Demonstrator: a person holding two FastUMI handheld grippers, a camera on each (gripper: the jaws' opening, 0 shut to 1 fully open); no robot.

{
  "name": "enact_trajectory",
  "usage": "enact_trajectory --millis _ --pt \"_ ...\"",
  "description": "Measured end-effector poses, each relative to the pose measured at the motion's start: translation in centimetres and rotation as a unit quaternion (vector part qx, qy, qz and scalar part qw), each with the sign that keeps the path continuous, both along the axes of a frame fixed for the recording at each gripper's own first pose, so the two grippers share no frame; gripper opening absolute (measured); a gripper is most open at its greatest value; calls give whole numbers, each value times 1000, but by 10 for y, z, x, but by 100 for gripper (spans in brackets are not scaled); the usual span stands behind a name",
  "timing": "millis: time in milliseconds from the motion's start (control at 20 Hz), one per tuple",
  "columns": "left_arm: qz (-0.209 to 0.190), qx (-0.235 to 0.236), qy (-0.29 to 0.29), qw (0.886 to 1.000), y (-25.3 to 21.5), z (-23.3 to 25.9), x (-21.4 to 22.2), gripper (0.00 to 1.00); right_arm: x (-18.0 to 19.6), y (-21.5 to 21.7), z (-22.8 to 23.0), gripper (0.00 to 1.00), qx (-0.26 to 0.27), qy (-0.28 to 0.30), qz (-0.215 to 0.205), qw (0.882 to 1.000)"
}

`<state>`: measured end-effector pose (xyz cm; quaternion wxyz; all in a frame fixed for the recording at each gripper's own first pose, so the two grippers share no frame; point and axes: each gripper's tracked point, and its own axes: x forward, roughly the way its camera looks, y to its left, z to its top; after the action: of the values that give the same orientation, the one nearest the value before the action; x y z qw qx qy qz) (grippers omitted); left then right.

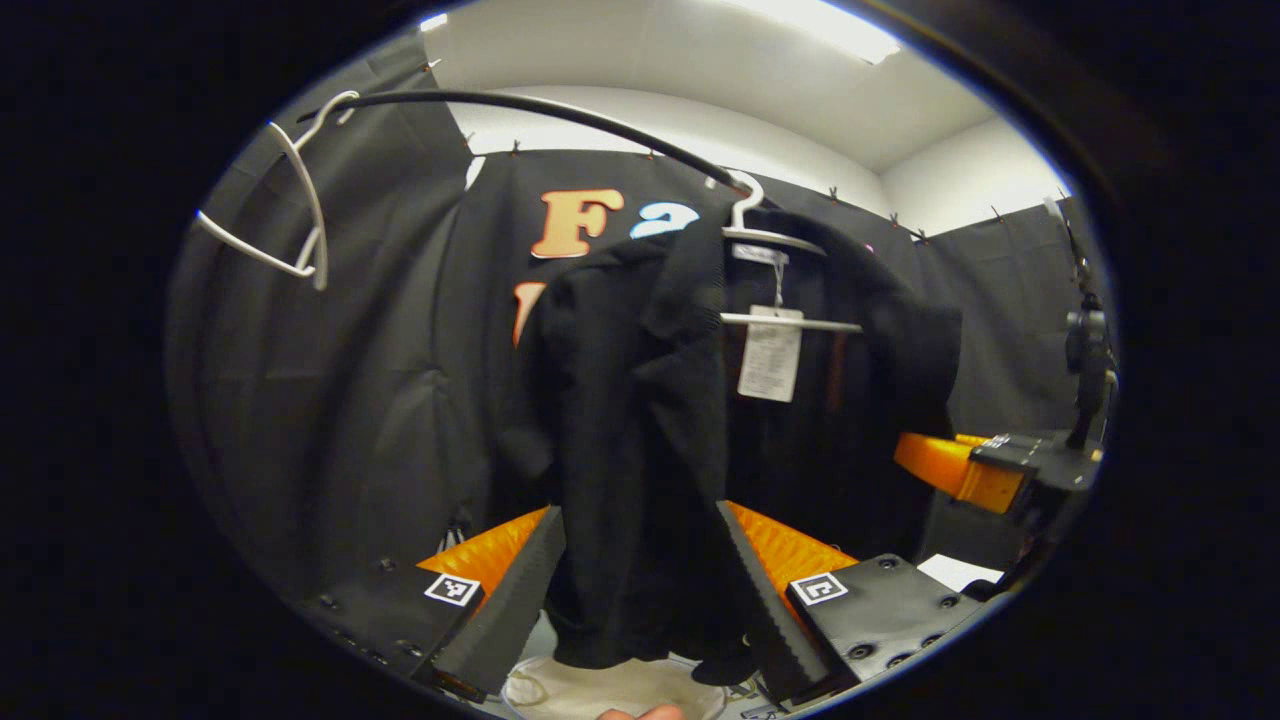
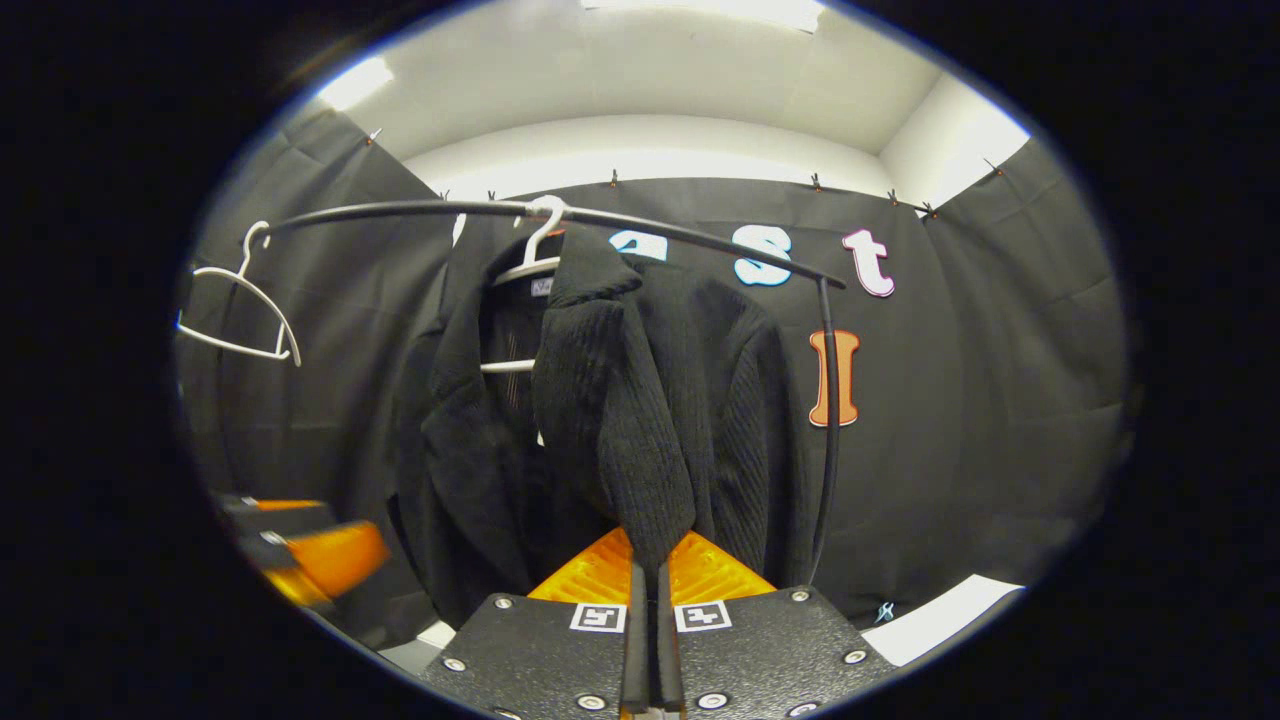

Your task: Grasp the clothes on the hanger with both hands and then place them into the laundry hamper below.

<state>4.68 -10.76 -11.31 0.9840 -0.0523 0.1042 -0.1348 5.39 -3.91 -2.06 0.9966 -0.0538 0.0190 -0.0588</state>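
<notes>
Left gripper view: unreadable garment tag (image 1: 770,353)

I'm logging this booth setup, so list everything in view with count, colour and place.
Garment: one, black knit, hanging on a hanger on the rail, a white tag inside its neck.
Hangers: two, white; one carries the garment, one hangs bare further along the rail.
Rail: one, black, curved across the top.
Hamper: one, pale, below the garment.
Left gripper: orange and black, fingers open either side of the garment's hem.
Right gripper: orange and black, fingers shut on a fold of the garment.
</notes>
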Motion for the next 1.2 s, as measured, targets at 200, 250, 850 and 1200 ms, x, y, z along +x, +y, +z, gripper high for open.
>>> enact_trajectory --millis 200,250,850,1200 --pt "-3 4 -7 1000 -43 -20 37 97 -15 -4 19 9 -12 -12 8 1000" --pt "-4 6 -11 1000 -51 -26 49 97 -18 -6 22 6 -14 -13 10 1000" --pt "188 131 -69 971 10 -41 121 99 -21 -10 19 5 -8 -10 36 999" --pt "247 164 -113 949 89 -3 106 94 -19 -13 21 6 -5 -17 36 999"
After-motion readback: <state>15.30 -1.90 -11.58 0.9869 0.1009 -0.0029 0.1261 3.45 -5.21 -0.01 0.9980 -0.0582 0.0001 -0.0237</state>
